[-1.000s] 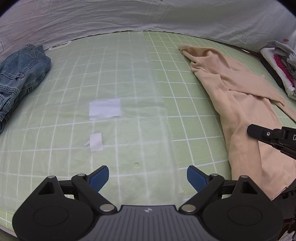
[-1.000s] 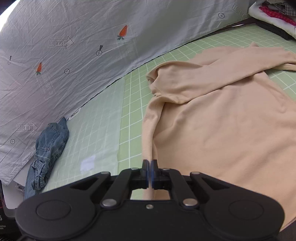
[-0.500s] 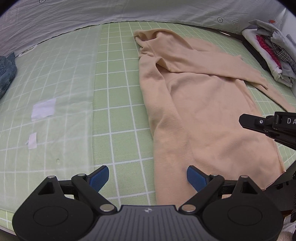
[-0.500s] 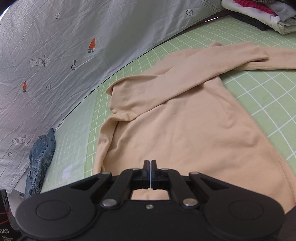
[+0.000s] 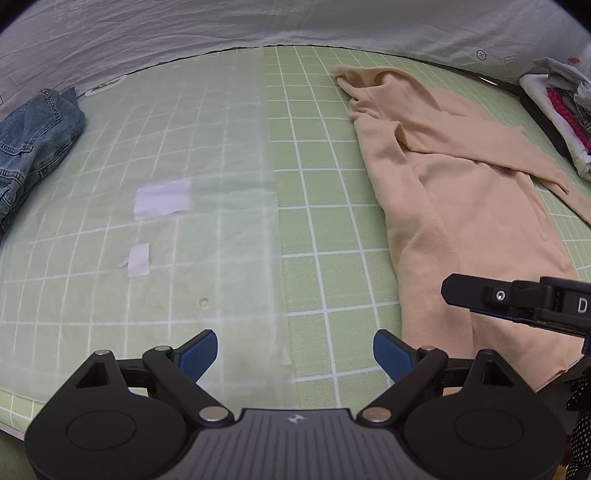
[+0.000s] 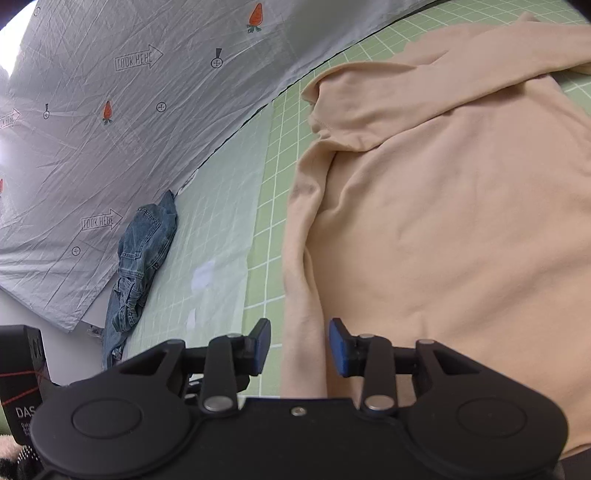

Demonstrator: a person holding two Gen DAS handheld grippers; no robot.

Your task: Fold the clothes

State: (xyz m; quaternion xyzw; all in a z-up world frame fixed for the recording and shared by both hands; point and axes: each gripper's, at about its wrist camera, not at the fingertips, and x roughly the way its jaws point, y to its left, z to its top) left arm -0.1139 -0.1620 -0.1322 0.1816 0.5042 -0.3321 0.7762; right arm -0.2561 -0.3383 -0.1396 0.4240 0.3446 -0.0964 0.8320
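- A crumpled pair of blue jeans [image 5: 31, 136] lies at the far left of the bench [image 5: 317, 229], against the wrinkled grey sheet [image 5: 258, 26] that hangs behind it; the right wrist view shows that sheet printed with carrots and "LOOK HERE" arrows
- The left part of the green grid mat carries a pale, translucent film [image 5: 207, 166] with two white paper scraps [image 5: 162, 197] stuck on it, well apart from the jeans
- The left claw [image 5: 295, 349] hovers low over the seam where the film ends and the bare green grid begins; its blue pads [image 5: 201, 349] stand wide apart and hold nothing
- The peach sweatshirt [image 5: 454, 206] lies spread flat on the right half of the bench, with one sleeve folded across the chest toward the right and its collar end pointing to the far edge
- The right claw [image 6: 300, 349] sits at the near left edge of the sweatshirt, its blue pads [image 6: 338, 347] parted, with a fold of the peach fabric running between them; the pads do not press on the cloth
- In the left wrist view the right claw's black finger reaches in from the right over the sweatshirt's lower part
- A pile of mixed clothes [image 5: 561, 107], white, grey and red, rests at the far right corner of the bench
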